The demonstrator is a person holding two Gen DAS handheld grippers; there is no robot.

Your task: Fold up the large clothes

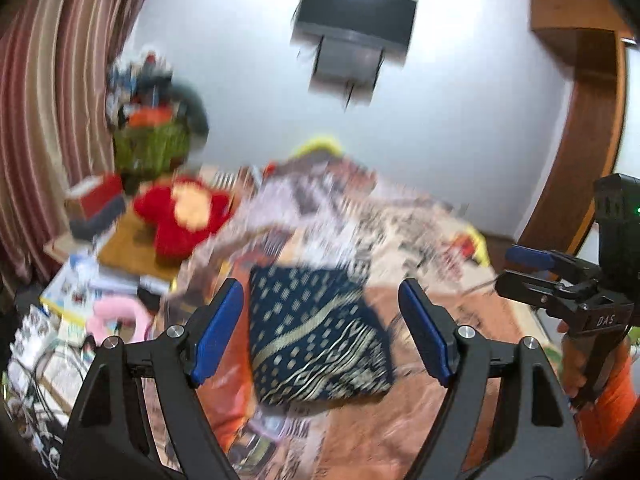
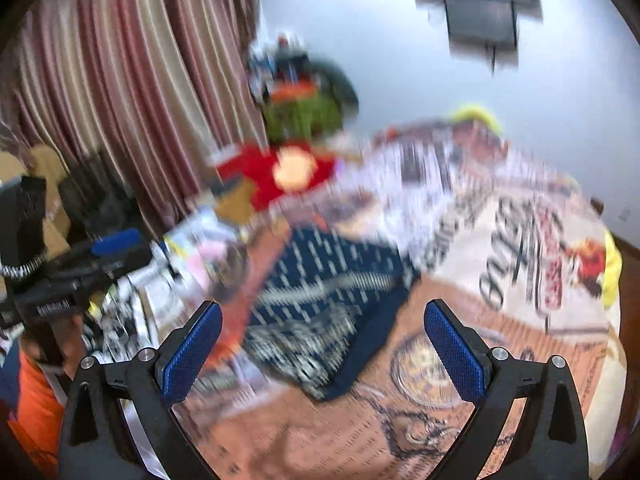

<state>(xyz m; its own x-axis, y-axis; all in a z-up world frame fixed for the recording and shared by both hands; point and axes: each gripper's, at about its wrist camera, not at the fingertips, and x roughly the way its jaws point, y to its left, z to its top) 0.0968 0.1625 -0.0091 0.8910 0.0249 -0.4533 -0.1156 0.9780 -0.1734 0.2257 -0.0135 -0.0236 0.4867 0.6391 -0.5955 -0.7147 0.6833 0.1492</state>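
Your folded navy patterned cloth [image 1: 316, 332] lies as a compact rectangle on the bed's printed spread [image 2: 520, 248], and no loose edge shows, so this piece looks done; what is left, by my reading, is to take the next garment from the heap of printed clothes [image 1: 320, 200] just behind the navy cloth. Your left claw [image 1: 320, 320] stands wide with nothing between its blue pads, hanging above the navy cloth. Your right claw [image 2: 320, 344] is wide and empty too, above the cloth's near corner. Both views are smeared, so fine creases cannot be judged.

Left of the navy cloth sits a red plush toy [image 1: 180, 216] on a low surface [image 1: 128, 252] crowded with books and boxes. Behind that stands a green basket [image 1: 152, 148] filled with odds and ends, with a striped curtain [image 1: 44, 100] further left. Above the cloth, on the white wall, hangs a dark television [image 1: 354, 20].
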